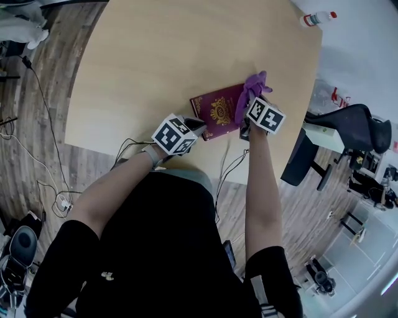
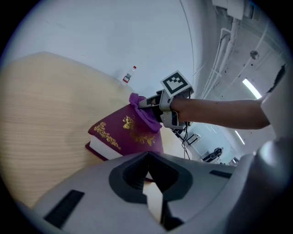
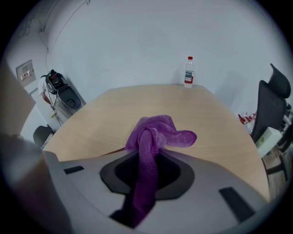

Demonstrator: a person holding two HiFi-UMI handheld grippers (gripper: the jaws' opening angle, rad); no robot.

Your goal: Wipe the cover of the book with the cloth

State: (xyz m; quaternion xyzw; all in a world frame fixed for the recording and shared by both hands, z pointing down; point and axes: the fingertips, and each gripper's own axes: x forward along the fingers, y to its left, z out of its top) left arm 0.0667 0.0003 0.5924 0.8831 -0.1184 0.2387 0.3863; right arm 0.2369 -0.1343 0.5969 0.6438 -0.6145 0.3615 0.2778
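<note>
A maroon book (image 1: 216, 112) with gold ornament lies flat near the front edge of the round wooden table (image 1: 155, 56). My right gripper (image 1: 249, 115) is shut on a purple cloth (image 1: 251, 92), which rests bunched on the book's right part. In the right gripper view the cloth (image 3: 153, 137) runs up between the jaws of the right gripper (image 3: 149, 157). My left gripper (image 1: 198, 126) sits at the book's near left corner. In the left gripper view the book (image 2: 123, 135) disappears under the left gripper (image 2: 151, 183), whose jaws stand close together on that corner.
A plastic bottle (image 1: 317, 18) stands at the table's far right edge. A black office chair (image 1: 348, 124) is to the right of the table. Cables (image 1: 43, 180) trail over the wooden floor at the left. A bin (image 3: 68, 98) stands beyond the table.
</note>
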